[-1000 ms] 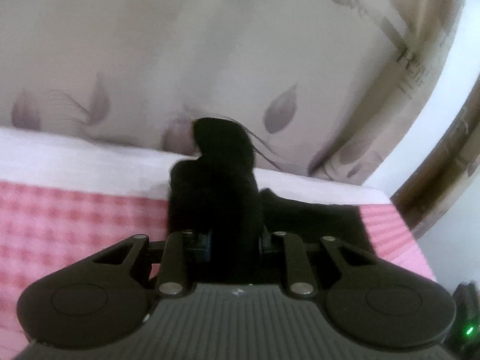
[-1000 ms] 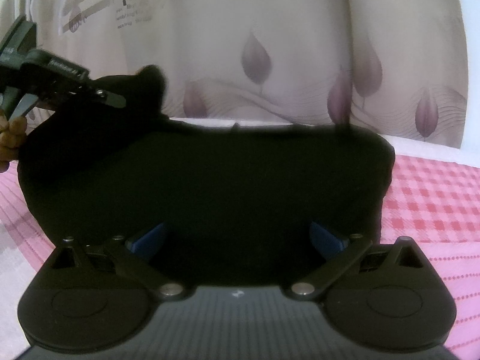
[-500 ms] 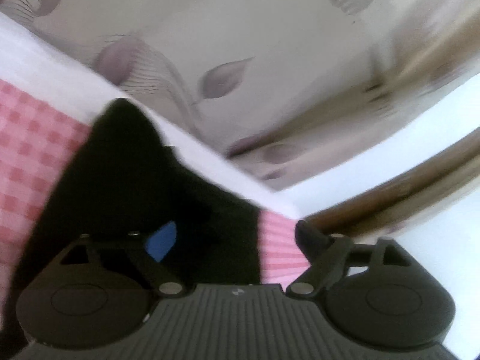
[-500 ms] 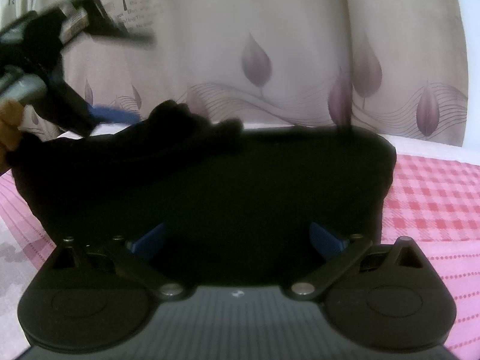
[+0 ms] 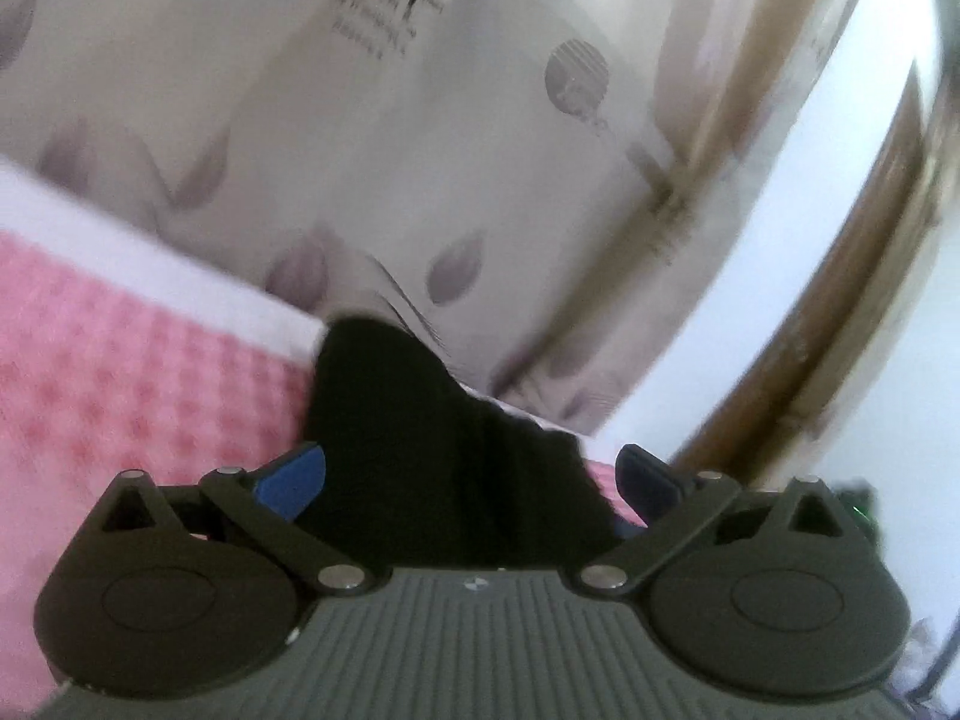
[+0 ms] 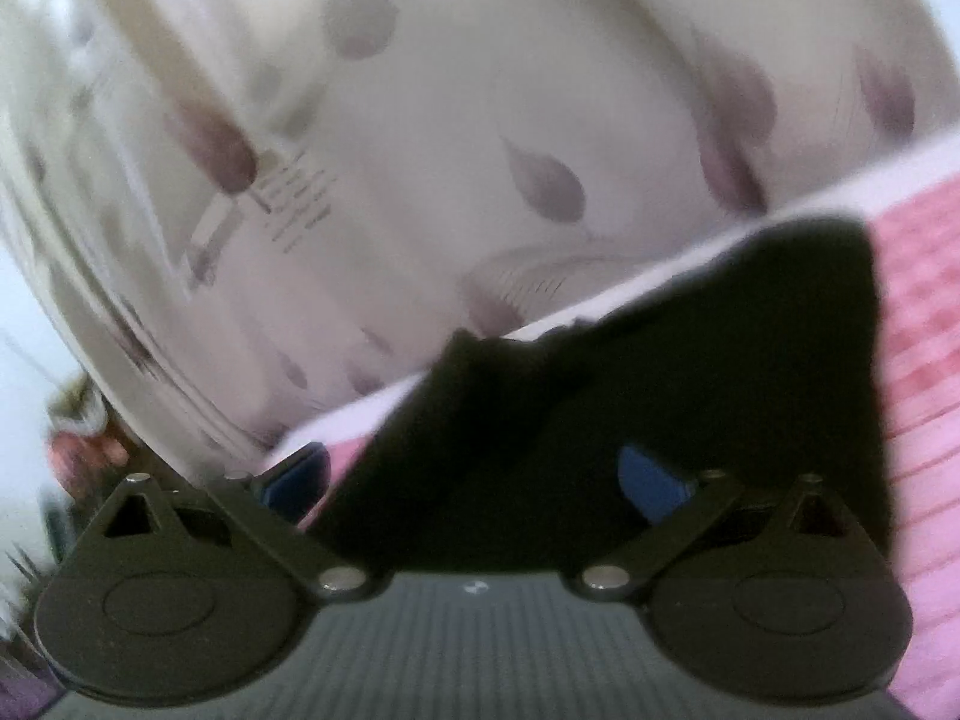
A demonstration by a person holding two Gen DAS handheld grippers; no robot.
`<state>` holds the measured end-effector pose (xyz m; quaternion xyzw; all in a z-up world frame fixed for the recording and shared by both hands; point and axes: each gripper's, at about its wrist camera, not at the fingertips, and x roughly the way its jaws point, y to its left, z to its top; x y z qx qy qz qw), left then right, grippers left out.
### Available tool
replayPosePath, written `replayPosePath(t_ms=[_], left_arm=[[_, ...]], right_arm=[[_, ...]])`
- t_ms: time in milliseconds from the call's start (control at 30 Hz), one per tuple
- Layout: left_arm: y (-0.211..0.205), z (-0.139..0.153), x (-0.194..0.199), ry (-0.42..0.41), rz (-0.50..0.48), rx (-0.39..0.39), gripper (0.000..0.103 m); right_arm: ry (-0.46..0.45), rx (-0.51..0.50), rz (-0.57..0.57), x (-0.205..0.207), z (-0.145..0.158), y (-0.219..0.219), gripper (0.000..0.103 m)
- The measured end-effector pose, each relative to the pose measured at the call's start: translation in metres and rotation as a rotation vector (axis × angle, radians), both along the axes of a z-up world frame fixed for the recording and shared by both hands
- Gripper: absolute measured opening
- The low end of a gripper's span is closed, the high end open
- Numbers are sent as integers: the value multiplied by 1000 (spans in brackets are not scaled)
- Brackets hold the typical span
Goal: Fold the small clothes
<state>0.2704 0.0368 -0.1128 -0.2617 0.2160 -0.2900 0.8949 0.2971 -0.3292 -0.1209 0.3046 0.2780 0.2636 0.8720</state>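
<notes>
Each handheld gripper has the same build: a dark grey ribbed housing along the bottom edge of the frame, flanked by two round black discs with a faint oval recess in each. On the left gripper (image 5: 471,474) black link arms run from silver pivot screws to blue finger pads (image 5: 291,477); the right gripper (image 6: 474,474) matches it (one tiny pale mark sits mid-housing).

leaf-print curtain (image 5: 420,138), pink checked cover (image 5: 120,372) — blurred

Soft daylight, perhaps from behind the curtain (image 5: 480,138); both views motion-blurred, edges bent by fisheye
</notes>
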Motion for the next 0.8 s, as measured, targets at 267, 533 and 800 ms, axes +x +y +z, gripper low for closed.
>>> replayPosePath(t_ms=[267,533,800], left_arm=[[-10,-20,-15,-62,-90,-33,102],[-10,-25,-9,-37,-131,-47,103],[-2,-10,-41,-10,-88,72,103]], right_arm=[[129,87,-19,67,-18,35,103],[103,-58,32,79,-17,89,86],[136,-19,41,84,-12,82,31]])
